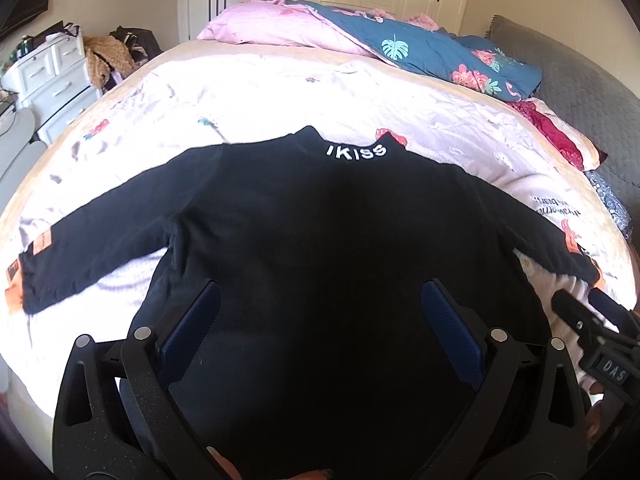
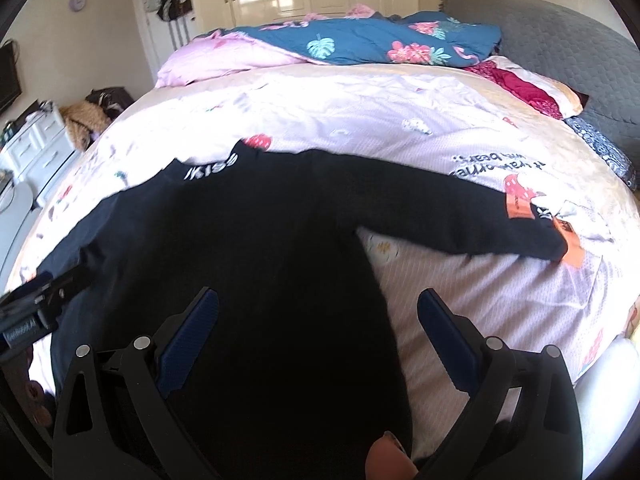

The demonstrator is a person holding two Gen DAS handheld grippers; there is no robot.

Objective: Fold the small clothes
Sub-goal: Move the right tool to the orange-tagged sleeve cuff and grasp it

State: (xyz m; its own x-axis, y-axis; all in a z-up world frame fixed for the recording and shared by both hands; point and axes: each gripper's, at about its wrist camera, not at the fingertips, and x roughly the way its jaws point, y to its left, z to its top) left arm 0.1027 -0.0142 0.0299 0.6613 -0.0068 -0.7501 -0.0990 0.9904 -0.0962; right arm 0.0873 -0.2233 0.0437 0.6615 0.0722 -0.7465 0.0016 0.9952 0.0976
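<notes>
- Left wrist view: black sweater (image 1: pixel 320 240) spread flat on the bed (image 1: pixel 280 92), sleeves out, nothing folded yet; left gripper (image 1: pixel 320 320) spread wide over the hem, holding nothing.
- Right wrist view: right gripper (image 2: pixel 318 328) likewise spread and empty, straddling the sweater's side edge; every fold left to do.

We see a black top (image 1: pixel 320 232) spread flat on the bed (image 1: pixel 280 92), sleeves out to both sides; our left tongs (image 1: pixel 320 320) gape wide above its lower body; the right tongs (image 1: pixel 592 320) sit beside its right edge.
</notes>
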